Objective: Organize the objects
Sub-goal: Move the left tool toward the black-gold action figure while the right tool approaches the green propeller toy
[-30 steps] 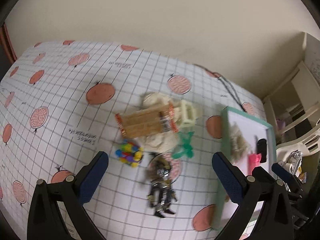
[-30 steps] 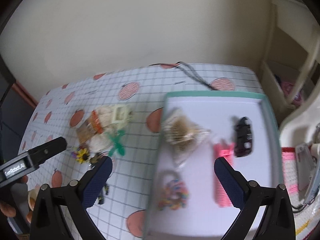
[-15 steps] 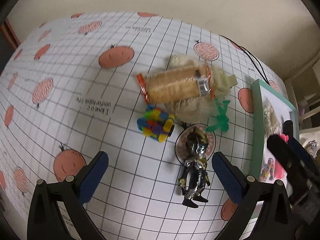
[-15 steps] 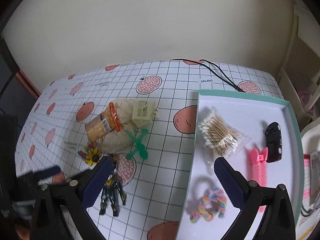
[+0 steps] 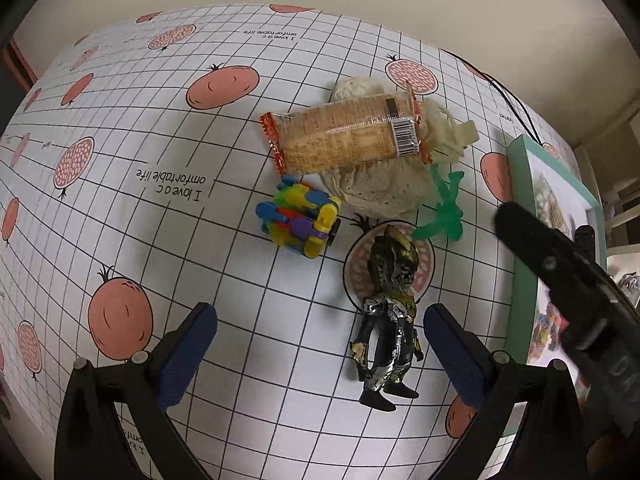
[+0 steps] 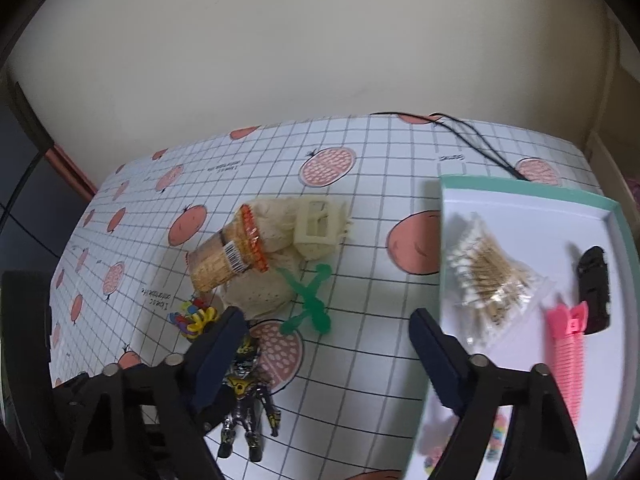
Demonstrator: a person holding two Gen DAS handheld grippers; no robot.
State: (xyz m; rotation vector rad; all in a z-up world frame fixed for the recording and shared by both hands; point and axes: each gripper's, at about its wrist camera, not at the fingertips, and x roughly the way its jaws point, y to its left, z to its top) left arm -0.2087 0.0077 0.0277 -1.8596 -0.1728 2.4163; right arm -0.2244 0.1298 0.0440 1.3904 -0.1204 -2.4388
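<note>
A black-and-gold action figure lies on the gridded tablecloth, between the fingers of my open left gripper and close to the right one. Beyond it sit a colourful block toy, a cracker packet on a cream cloth, a cream hair clip and a green plastic piece. My right gripper hangs open and empty over the table, left of the green-rimmed tray. The action figure shows by its left finger.
The tray holds a bag of cotton swabs, a pink comb clip, a black toy car and a blurred colourful hair tie. A black cable runs along the table's far edge by the wall.
My left gripper has come down closer to the toys. My right gripper has swung left from above the tray to the table beside it. Both stayed open.
</note>
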